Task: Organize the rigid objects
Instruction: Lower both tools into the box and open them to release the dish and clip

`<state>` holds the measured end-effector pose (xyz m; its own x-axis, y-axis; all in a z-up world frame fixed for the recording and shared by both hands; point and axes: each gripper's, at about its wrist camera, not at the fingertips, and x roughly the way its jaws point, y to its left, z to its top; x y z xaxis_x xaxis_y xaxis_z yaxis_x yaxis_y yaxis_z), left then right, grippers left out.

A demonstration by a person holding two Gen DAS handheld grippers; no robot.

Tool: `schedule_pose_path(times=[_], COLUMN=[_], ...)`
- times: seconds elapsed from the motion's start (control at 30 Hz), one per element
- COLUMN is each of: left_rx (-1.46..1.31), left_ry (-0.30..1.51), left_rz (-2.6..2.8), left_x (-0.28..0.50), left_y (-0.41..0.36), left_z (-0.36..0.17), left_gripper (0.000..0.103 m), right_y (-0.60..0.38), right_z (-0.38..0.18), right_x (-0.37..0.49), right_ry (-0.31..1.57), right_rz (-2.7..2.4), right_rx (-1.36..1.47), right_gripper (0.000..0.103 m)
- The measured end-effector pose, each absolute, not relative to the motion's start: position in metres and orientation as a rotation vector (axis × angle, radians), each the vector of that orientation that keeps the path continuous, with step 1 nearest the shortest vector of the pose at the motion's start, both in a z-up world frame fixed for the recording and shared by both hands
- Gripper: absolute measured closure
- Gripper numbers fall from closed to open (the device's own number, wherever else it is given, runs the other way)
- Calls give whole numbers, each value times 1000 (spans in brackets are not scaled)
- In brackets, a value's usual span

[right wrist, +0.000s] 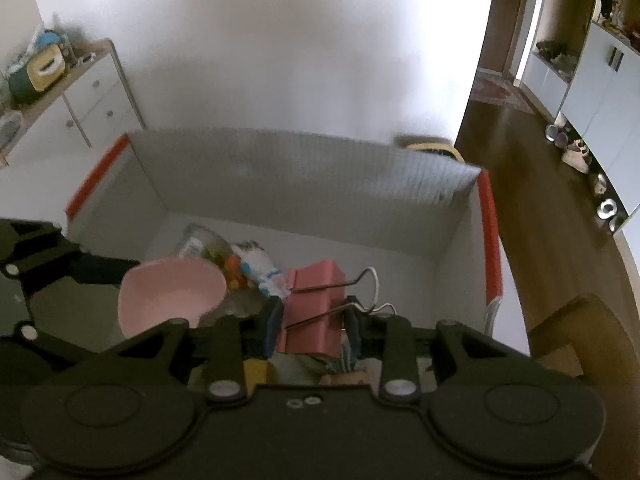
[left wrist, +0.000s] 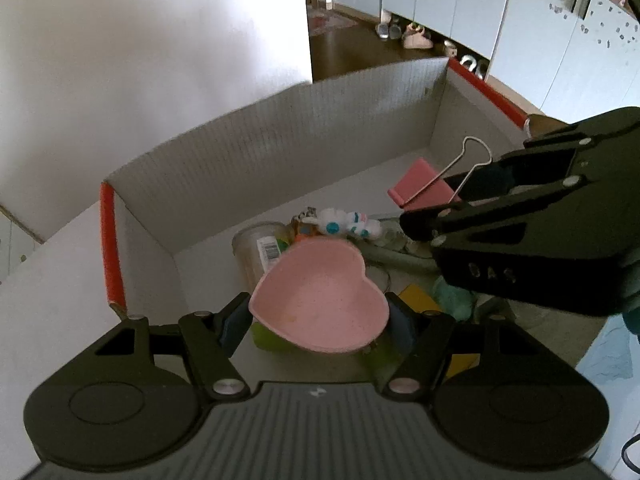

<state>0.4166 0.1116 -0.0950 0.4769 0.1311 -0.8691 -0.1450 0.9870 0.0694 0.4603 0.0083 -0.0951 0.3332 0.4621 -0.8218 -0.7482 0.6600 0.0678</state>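
Note:
My left gripper (left wrist: 320, 322) is shut on a pink heart-shaped bowl (left wrist: 320, 300) and holds it over the near part of an open white cardboard box (left wrist: 280, 140). The bowl also shows in the right wrist view (right wrist: 168, 294). My right gripper (right wrist: 314, 322) is shut on a large pink binder clip (right wrist: 316, 304) with wire handles, held above the box's floor. In the left wrist view the clip (left wrist: 424, 186) sticks out of the right gripper (left wrist: 460, 204) at the right.
Inside the box lie a clear plastic jar (left wrist: 256, 248), a small white plush toy (left wrist: 348, 222), green and yellow items (left wrist: 416, 296). The box has red tape edges (left wrist: 112, 248). A white wall stands behind it. A wooden chair (right wrist: 580, 336) is to the right, a white cabinet (right wrist: 80, 108) to the left.

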Motion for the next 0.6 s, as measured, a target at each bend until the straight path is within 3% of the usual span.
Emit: schedule_pose_path(times=[0.3,0.6], left_rx=[-6,25], left_ry=[1080,1091], left_rz=[160,158], left_x=[425,426], left_y=[109,102], left_z=[-99,-103], left_gripper=[32,32], right_y=[11,8], right_z=[-100,-97], right_x=[460,462], right_ry=[952,965], right_rz=[809,803], right_rx=[-362,-345], right_gripper=[72,62])
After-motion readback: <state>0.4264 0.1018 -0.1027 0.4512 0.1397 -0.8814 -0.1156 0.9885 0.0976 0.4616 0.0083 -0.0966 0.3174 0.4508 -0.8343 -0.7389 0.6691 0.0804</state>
